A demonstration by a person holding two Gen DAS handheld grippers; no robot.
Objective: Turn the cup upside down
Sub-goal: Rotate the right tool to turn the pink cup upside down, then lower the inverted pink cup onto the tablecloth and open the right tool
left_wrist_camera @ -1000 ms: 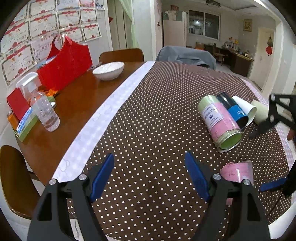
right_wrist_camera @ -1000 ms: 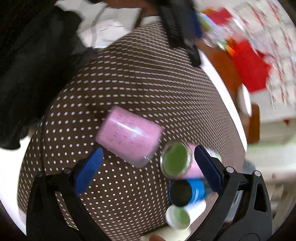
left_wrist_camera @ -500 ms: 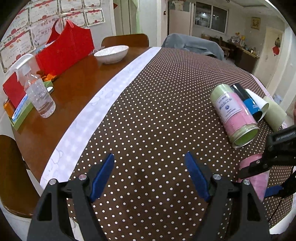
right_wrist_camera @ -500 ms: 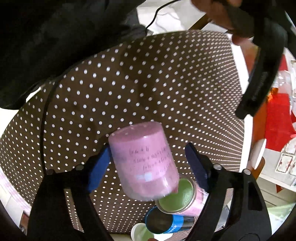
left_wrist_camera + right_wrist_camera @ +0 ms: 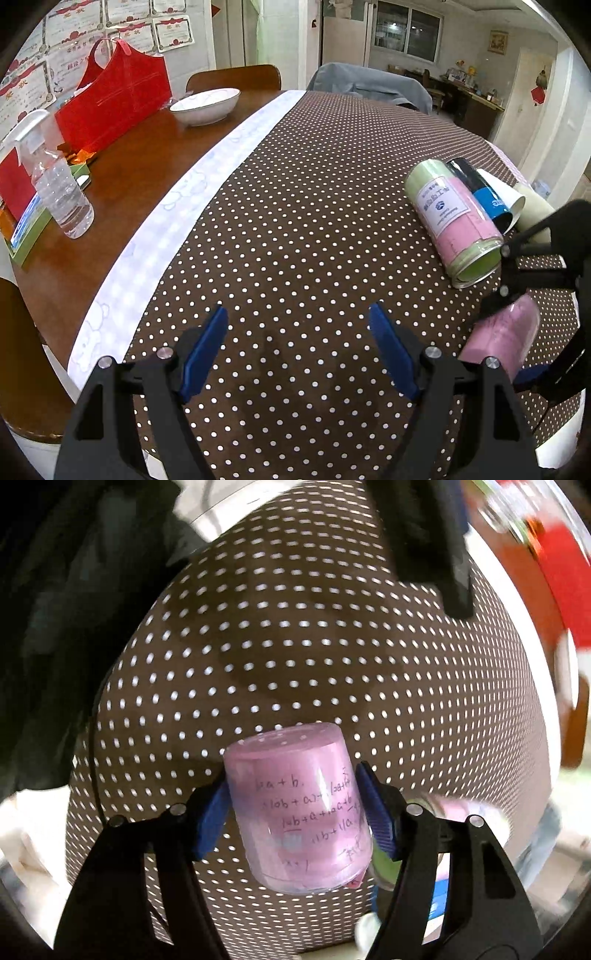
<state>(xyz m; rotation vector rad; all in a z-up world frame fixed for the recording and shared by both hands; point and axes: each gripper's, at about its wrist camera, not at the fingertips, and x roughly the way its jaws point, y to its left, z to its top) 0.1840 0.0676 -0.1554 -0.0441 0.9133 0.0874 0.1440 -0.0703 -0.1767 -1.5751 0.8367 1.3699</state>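
A pink translucent cup with handwritten formulas sits between my right gripper's blue pads. My right gripper is shut on it, with the cup's closed base pointing away from the camera and above the dotted cloth. In the left wrist view the same pink cup shows at the right, tilted, held by the black right gripper. My left gripper is open and empty over the brown dotted tablecloth.
Several cups lie on their sides at the right: a green-and-pink one, a black-and-blue one, a white one. On the bare wood at left stand a spray bottle, a red bag and a white bowl.
My right gripper closed on the pink cup, lifted it off the cloth and has been turning it. My left gripper stays open in about the same place.
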